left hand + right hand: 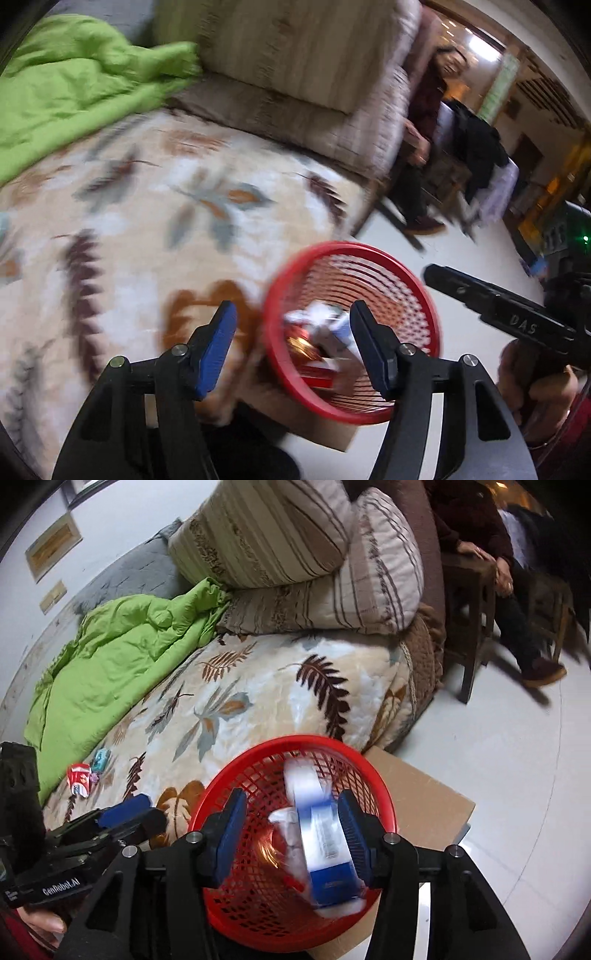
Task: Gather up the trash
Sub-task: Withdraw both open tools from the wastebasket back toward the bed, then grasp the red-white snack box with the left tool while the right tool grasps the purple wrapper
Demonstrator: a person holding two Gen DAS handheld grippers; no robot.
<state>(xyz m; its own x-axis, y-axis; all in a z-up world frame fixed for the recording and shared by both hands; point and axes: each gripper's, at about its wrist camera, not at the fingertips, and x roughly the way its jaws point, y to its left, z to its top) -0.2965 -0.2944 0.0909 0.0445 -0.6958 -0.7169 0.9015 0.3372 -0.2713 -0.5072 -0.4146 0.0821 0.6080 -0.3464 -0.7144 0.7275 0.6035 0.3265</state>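
A light, crushable red wrapper [78, 778] lies far left on the bed [258, 686]; its edge should be pinched. Both claws, left [291, 345] and right [291, 836], are spread over the basket [236, 771].

Red mesh basket [236, 853] holding a blurred blue-and-white package [325, 853]. Cream blanket [258, 701] printed with brown, grey and orange leaves. Lime-green quilt [110, 657]. Beige, brown-striped pillows [280, 531]. Red-and-white wrapper [78, 777] beside a teal wrapper [100, 758]. Black hand-held gripper [291, 834] with blue pads [232, 830].
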